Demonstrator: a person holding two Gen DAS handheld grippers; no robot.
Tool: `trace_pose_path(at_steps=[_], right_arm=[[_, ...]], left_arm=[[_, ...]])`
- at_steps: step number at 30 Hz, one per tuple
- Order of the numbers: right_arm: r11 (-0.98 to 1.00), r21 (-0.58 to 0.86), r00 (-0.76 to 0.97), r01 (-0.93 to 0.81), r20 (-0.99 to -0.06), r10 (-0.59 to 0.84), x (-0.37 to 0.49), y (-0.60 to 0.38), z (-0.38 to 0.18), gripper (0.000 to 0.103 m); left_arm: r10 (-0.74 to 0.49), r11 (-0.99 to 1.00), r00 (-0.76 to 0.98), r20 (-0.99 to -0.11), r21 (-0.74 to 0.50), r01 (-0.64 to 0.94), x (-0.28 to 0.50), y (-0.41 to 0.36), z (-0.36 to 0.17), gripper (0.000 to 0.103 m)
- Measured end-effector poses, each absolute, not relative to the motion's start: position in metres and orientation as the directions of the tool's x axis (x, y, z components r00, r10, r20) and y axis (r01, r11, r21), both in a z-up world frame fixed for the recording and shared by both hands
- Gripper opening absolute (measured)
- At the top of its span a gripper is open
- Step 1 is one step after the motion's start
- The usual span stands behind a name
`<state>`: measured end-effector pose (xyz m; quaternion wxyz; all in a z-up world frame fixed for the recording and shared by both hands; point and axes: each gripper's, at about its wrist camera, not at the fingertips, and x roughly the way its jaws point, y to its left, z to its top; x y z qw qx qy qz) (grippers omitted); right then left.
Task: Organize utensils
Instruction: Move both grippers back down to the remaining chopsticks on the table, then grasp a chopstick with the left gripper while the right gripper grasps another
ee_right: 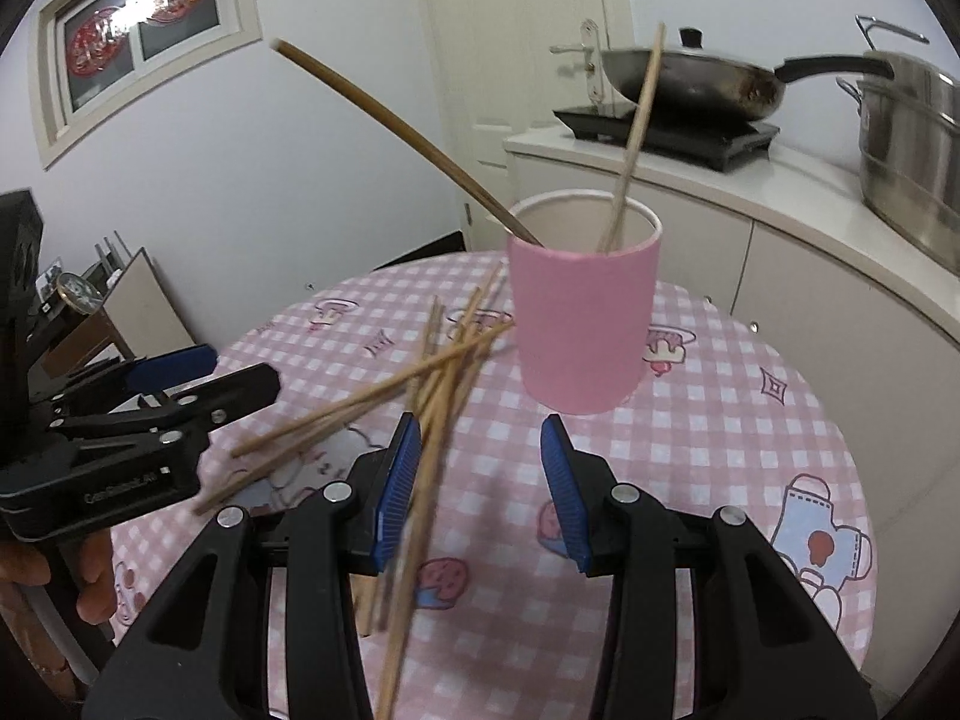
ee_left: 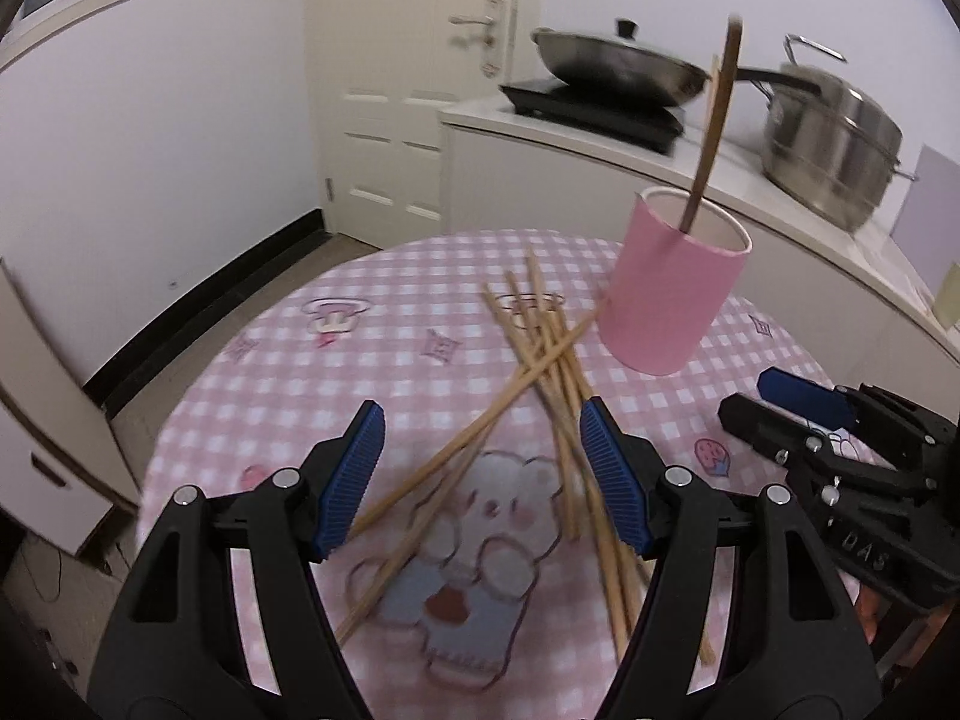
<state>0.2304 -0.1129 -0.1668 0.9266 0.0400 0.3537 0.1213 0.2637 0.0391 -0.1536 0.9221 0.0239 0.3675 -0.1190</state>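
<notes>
I have both claws, left claw point(ee_left: 480, 468) and right claw point(ee_right: 480, 480), open and empty over the loose chopsticks point(ee_left: 540, 360) on the worktop point(ee_right: 750, 420). 2 already stand in the pink cup point(ee_right: 582, 324). The crossed sticks could scatter, or I might tip the cup.

Cup at the back of the desk, chopsticks piled before it

The cup point(ee_right: 585, 324) stands on the desk point(ee_right: 750, 432) with two chopsticks point(ee_right: 636, 132) in it; the loose chopsticks point(ee_left: 540, 384) lie crossed just left of it. Behind the desk, a counter point(ee_left: 600, 150) carries a wok point(ee_left: 618, 66) and, to its right, a pot point(ee_left: 834, 138).
</notes>
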Motion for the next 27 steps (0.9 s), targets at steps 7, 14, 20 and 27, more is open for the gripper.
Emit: trace_pose_path(at_steps=[7,14,20,27], right_arm=[[0.968,0.178,0.703,-0.179,-0.664,0.253,0.243,-0.124,-0.183,0.039],[0.962,0.198,0.687,-0.186,-0.674,0.272,0.256,-0.126,-0.191,0.039],[0.959,0.206,0.679,-0.197,-0.676,0.285,0.261,-0.124,-0.194,0.039],[0.954,0.205,0.666,-0.217,-0.684,0.298,0.261,-0.116,-0.195,0.039]], left_arm=[[-0.202,0.954,0.672,-0.713,0.013,0.301,0.301,0.009,-0.174,0.058],[-0.189,0.943,0.632,-0.751,0.042,0.331,0.324,0.000,-0.196,0.053],[-0.195,0.934,0.598,-0.778,0.038,0.355,0.335,-0.005,-0.204,0.028],[-0.211,0.943,0.598,-0.773,0.000,0.333,0.334,0.006,-0.200,0.006]])
